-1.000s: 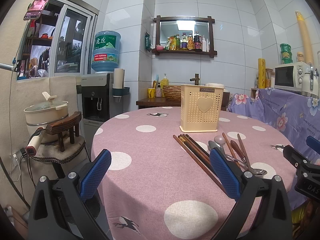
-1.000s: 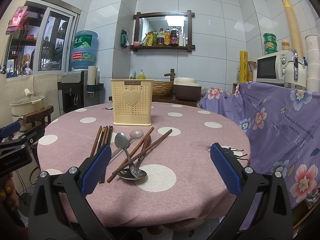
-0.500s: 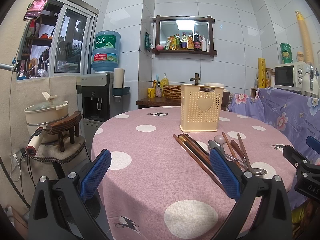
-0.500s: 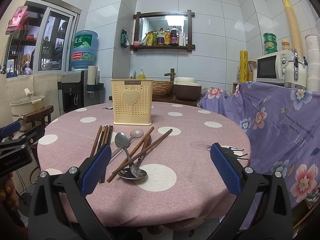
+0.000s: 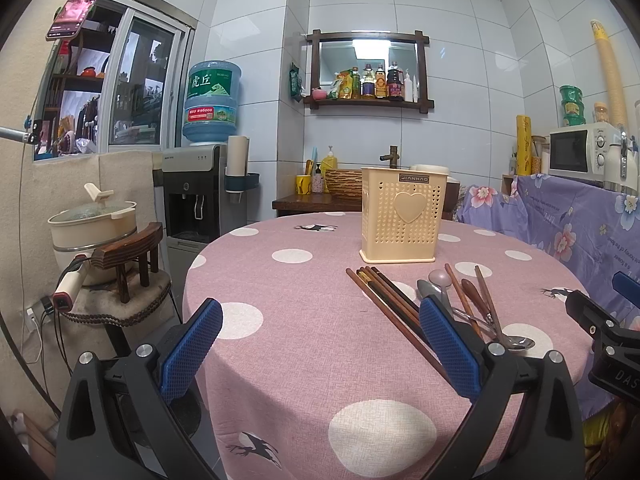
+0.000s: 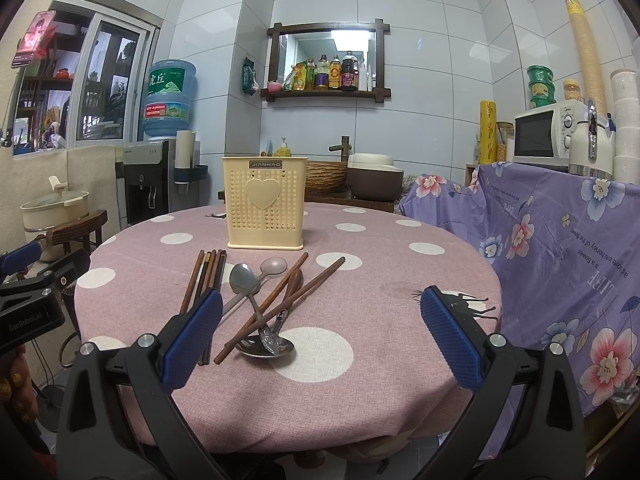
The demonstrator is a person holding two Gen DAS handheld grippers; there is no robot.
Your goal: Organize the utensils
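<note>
Both blue-padded grippers, left (image 5: 320, 346) and right (image 6: 320, 336), hover level at the pink polka-dot table's (image 6: 360, 392) near edge, jaws wide apart and empty. Four spoons (image 6: 244, 280) and several wooden chopsticks (image 6: 208, 276), their number unclear, lie before one cream perforated plastic utensil holder (image 6: 265, 203)

pink white-dotted tablecloth (image 6: 360, 368), cream holder (image 6: 265, 204)

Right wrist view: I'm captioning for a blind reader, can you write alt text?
Chopsticks and spoons lie in a loose pile on a round pink polka-dot table, in front of an upright cream utensil holder. The open right tongs frame the foreground, holding nothing.
</note>
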